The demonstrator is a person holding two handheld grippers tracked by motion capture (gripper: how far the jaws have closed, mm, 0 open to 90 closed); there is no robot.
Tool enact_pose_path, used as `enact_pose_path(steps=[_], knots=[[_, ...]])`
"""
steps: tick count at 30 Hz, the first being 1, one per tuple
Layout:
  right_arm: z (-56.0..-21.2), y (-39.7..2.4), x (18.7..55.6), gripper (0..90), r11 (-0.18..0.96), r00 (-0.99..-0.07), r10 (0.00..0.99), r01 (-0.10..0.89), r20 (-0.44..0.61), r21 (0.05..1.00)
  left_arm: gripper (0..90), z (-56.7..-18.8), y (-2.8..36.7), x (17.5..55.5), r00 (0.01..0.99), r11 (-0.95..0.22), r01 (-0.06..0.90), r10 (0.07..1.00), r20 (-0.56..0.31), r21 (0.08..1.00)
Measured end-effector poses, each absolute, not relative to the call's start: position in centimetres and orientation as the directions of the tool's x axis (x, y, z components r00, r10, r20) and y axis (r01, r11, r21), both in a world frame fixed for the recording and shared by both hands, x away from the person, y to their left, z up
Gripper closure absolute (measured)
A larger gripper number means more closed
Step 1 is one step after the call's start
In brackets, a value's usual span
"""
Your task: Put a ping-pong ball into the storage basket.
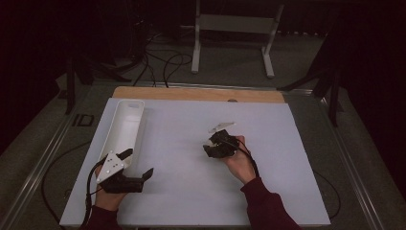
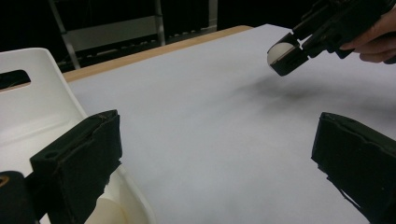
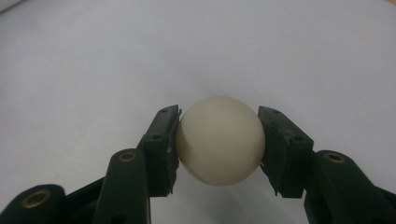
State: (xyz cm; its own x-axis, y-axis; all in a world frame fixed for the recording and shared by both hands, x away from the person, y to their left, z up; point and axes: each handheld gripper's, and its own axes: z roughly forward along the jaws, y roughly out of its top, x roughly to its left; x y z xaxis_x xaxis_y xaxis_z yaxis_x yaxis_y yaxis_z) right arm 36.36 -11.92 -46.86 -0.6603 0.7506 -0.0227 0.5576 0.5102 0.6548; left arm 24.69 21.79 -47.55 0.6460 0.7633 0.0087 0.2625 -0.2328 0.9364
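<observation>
A cream-white ball (image 3: 220, 140) sits squeezed between the two black jaws of my right gripper (image 3: 219, 142), which is shut on it above the white table. From the high view the right gripper (image 1: 214, 147) hovers at the table's middle, a little right of centre, in the person's right hand. The left gripper view catches it too, the ball (image 2: 276, 52) peeking from its jaws at the upper right. My left gripper (image 1: 139, 165) rests near the front left, jaws wide open with nothing between them, beside the near end of a long white tray (image 1: 125, 125).
The white tray (image 2: 32, 107) lies lengthwise along the table's left side. A wooden strip (image 1: 198, 93) borders the table's far edge. Beyond it stand a white frame (image 1: 234, 28) and cables on the dark floor. Bare white tabletop (image 1: 268, 124) spreads between and around the two grippers.
</observation>
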Motion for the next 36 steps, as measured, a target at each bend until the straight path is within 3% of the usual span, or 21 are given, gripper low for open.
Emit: enact_pose_path(steps=[36], knots=[[-45.0, -10.2, 36.3, 50.2, 0.5, -0.684, 0.73, 0.521, -0.013, 0.692, 2.5, -47.6, 21.7, 24.7, 0.643, -0.235, 0.263, 0.765, 0.012, 0.936]])
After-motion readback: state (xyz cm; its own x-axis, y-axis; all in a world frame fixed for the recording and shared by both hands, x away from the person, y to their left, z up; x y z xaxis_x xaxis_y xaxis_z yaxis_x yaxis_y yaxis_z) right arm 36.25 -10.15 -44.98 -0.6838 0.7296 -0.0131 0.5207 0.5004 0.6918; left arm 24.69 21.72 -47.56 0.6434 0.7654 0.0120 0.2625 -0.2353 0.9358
